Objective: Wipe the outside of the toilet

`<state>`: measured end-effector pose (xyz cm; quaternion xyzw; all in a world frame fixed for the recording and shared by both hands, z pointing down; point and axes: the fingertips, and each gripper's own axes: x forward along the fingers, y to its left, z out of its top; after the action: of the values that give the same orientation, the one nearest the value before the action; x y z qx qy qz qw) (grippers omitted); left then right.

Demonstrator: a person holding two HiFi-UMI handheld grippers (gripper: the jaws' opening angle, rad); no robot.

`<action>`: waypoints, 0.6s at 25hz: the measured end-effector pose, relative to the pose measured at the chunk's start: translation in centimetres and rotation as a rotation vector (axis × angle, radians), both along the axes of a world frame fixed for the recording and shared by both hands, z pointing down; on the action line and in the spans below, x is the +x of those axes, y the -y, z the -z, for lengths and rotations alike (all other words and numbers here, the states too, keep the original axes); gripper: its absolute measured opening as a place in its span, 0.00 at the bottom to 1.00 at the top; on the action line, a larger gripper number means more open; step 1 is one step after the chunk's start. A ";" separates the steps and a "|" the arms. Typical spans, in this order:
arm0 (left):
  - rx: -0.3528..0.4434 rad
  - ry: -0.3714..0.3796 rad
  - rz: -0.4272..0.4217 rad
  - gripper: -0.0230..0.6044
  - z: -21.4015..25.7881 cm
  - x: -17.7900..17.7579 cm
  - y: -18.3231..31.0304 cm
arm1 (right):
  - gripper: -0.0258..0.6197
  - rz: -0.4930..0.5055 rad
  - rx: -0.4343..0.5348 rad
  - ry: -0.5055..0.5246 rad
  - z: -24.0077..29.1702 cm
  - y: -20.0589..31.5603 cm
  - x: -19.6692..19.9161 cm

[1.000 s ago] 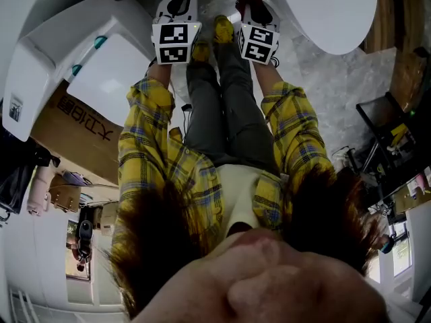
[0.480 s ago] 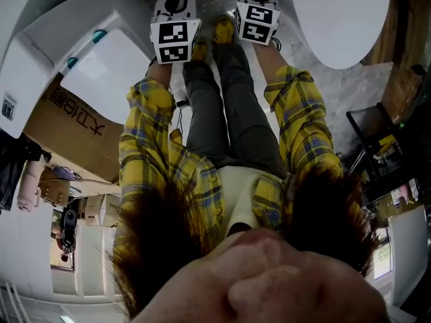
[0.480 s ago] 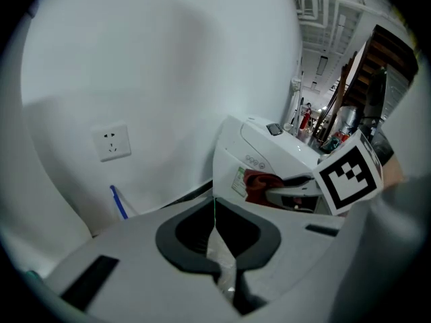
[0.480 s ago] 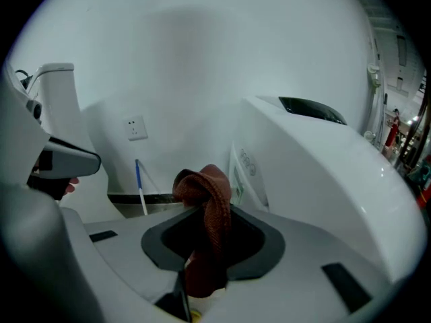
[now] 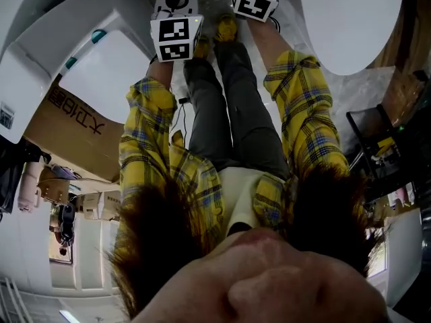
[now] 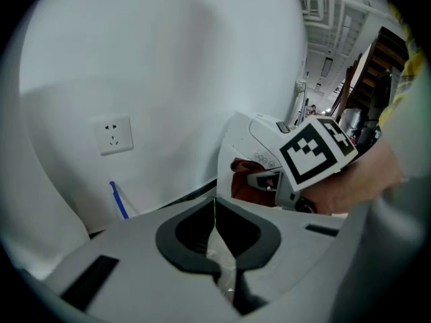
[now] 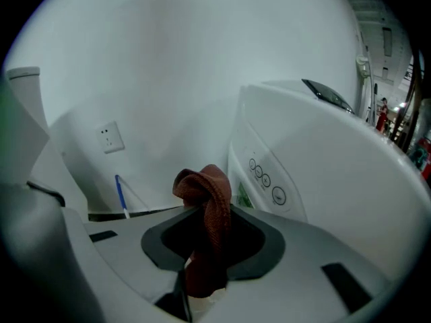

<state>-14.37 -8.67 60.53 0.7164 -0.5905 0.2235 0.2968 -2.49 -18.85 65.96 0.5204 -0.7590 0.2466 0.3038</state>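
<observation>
In the right gripper view the toilet (image 7: 337, 173) fills the right half of the frame, its button panel just beside the cloth (image 7: 210, 207). The left half is open up to the wall (image 7: 168, 66), where a socket (image 7: 111, 137) and a thin blue rod (image 7: 121, 195) stand low. In the left gripper view the right tool (image 6: 262, 180) and its hand (image 6: 357, 180) block the right side; the upper left lies open.

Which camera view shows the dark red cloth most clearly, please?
The right gripper view: the cloth stands in the middle of the picture, pinched between the jaws of the right tongs. The left gripper view shows only a small part of it, partly hidden behind the right tongs. In the head view I cannot make it out.
</observation>
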 end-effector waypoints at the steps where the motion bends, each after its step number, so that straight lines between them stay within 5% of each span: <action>1: 0.001 -0.002 0.001 0.05 -0.1 0.0 -0.1 | 0.22 -0.021 -0.006 0.001 -0.3 0.2 0.0; 15: -0.014 -0.014 0.006 0.05 -1.5 -0.2 -1.6 | 0.22 -0.199 -0.095 -0.019 -3.4 -1.3 3.0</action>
<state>-14.58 -7.10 62.07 0.7141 -0.5890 0.2219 0.3066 0.48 -17.55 69.37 0.5807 -0.6879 0.3064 0.3095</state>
